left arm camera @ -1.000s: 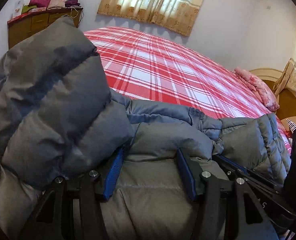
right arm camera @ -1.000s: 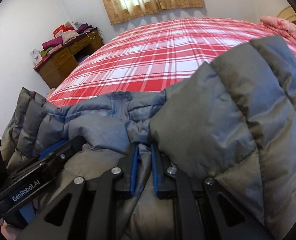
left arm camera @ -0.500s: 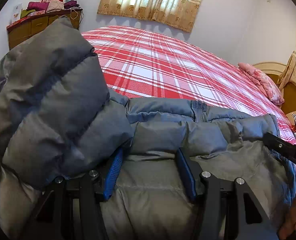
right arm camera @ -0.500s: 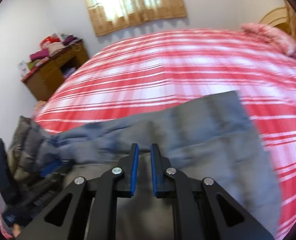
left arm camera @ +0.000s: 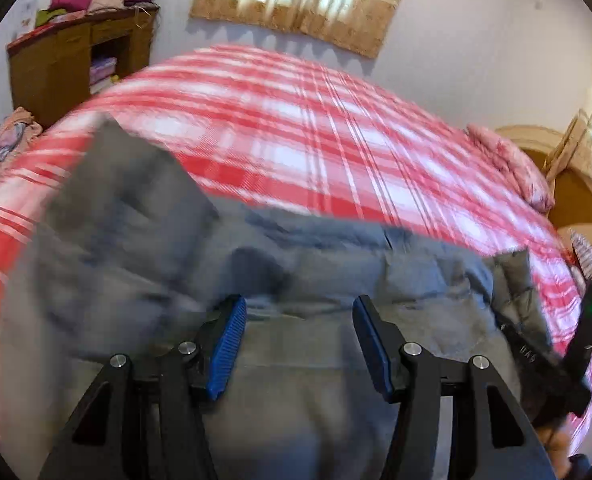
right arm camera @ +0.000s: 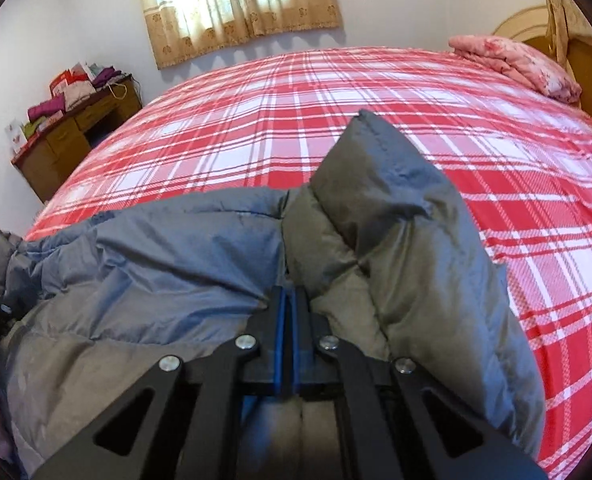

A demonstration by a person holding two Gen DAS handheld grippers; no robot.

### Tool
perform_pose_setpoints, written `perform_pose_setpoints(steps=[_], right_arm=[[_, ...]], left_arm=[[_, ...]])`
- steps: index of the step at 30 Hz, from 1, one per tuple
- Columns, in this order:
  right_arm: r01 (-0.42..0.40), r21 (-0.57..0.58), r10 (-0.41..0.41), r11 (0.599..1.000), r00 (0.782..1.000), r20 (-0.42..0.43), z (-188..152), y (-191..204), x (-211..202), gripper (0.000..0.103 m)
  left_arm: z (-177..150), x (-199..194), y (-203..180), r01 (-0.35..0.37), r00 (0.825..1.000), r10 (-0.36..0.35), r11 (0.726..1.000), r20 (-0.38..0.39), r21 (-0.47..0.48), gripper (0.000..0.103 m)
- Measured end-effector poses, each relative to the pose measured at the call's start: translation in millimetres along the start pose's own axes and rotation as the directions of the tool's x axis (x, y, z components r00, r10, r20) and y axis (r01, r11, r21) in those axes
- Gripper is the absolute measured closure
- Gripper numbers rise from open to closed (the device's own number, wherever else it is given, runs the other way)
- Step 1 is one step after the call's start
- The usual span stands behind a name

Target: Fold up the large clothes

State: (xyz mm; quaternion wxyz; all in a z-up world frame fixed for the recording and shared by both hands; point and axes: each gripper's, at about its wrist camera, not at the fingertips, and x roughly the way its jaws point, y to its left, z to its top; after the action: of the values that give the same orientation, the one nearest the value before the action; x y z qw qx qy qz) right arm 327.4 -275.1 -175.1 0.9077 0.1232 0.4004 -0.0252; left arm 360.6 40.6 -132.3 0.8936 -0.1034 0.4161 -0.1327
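A grey quilted puffer jacket is spread along the near edge of the red plaid bedspread, from about eight o'clock to four o'clock in the left wrist view. At its ten o'clock end a padded section, apparently a sleeve, is seen raised in blur. The left gripper is held with its jaws spread apart over the grey fabric; nothing is pinched between the blue pads.

In the right wrist view the right gripper is seen with its jaws clenched, having just closed further, and a fold of the jacket appears to be caught between them. A puffed section is stood up at one o'clock of the pads, apart from the bedspread below it.

The fold is judged to be at an early stage: the side parts are only being gathered, no flat, compact bundle is formed, and folding the body over is left to do.
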Motion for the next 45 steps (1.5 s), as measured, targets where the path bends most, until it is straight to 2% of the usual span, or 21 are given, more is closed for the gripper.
perform_pose_setpoints(steps=[2,5,9,16,22,28,32,35,36,38,40,45], right_arm=[[-0.003,0.003,0.003,1.0,1.0,0.0,1,0,2,0.101],[0.005,-0.003,-0.005,1.0,1.0,0.001,0,2,2,0.101],[-0.003,0.004,0.003,1.0,1.0,0.001,0,1,2,0.101],[-0.031,0.027,0.031,0.999,1.0,-0.004,0,-4,4,0.101],[-0.067,0.064,0.067,0.996,0.998,0.0,0,-11,5,0.102],[-0.051,0.048,0.051,0.998,0.999,-0.008,2,-9,5,0.102],[-0.028,0.014,0.028,1.0,0.999,-0.04,8,-4,-1,0.101],[-0.054,-0.008,0.054,0.999,0.998,0.037,8,5,-38,0.09],[-0.085,-0.006,0.085,0.996,0.995,0.057,5,10,-52,0.09],[-0.111,-0.026,0.113,0.994,0.99,0.083,-3,21,-76,0.09],[-0.123,-0.063,0.129,0.99,0.987,0.1,-18,39,-99,0.09],[-0.183,-0.084,0.19,0.98,0.978,0.082,-55,70,-117,0.09]], left_arm=[[13,-18,17,-0.032,0.998,0.033,0.999,0.045,-0.016,0.047],[25,-28,49,-0.124,0.987,0.131,0.99,0.096,-0.071,0.047],[16,0,85,-0.19,0.98,0.196,0.97,0.031,-0.151,0.047],[-1,29,93,-0.203,0.977,0.211,0.967,0.034,-0.151,0.039],[-4,30,101,-0.191,0.979,0.2,0.968,0.044,-0.162,0.039],[1,26,98,-0.189,0.98,0.195,0.97,0.027,-0.151,0.038],[4,-9,98,-0.159,0.987,0.162,0.975,0.005,-0.152,0.039],[-4,-46,94,-0.134,0.99,0.138,0.982,0.021,-0.13,0.038],[-8,-57,92,-0.137,0.989,0.142,0.984,0.032,-0.118,0.038],[-20,-81,87,-0.153,0.986,0.158,0.984,0.048,-0.095,0.038],[-32,-97,87,-0.14,0.987,0.145,0.986,0.064,-0.087,0.038],[-71,-127,100,-0.132,0.985,0.148,0.978,0.089,-0.163,0.038]])
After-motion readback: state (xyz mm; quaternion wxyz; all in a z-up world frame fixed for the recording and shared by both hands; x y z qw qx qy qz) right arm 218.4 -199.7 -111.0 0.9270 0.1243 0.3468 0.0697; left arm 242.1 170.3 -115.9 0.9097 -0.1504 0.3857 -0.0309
